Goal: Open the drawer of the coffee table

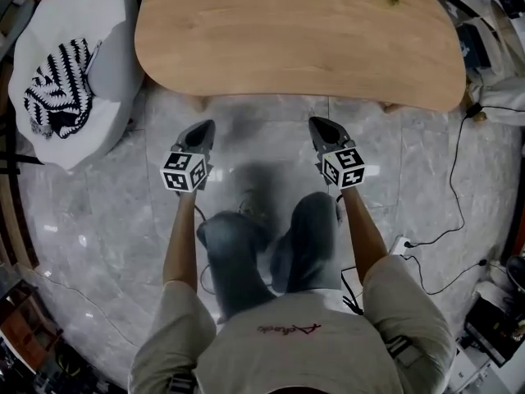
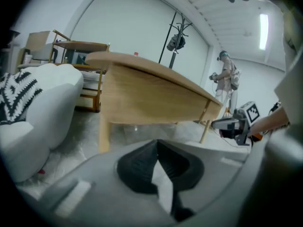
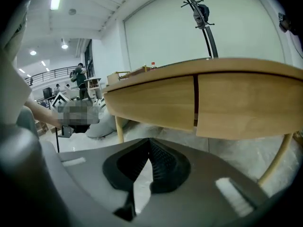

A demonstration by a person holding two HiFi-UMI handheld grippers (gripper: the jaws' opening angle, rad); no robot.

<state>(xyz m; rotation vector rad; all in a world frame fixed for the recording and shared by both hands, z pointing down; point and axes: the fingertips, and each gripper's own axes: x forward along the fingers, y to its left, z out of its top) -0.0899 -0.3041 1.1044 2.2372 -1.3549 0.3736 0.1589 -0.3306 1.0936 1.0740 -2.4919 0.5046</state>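
Note:
The oval wooden coffee table (image 1: 295, 35) fills the top of the head view. In the right gripper view its apron shows a drawer front (image 3: 158, 103) bounded by a dark vertical seam (image 3: 195, 100), with no handle visible. My left gripper (image 1: 200, 132) hovers low over the floor a short way in front of the table's near edge, shut and holding nothing. My right gripper (image 1: 322, 129) hangs level with it to the right, also shut and empty. Both point toward the table. In the left gripper view the table (image 2: 151, 96) appears from its left end, above the jaw tips (image 2: 157, 143).
A white pouf (image 1: 78, 64) with a black-and-white knitted cloth (image 1: 57, 89) stands left of the table. Cables (image 1: 459, 220) trail over the marble floor at right. My knees (image 1: 271, 245) are bent below the grippers. A coat stand (image 2: 177, 34) and another person (image 2: 226, 82) are far behind.

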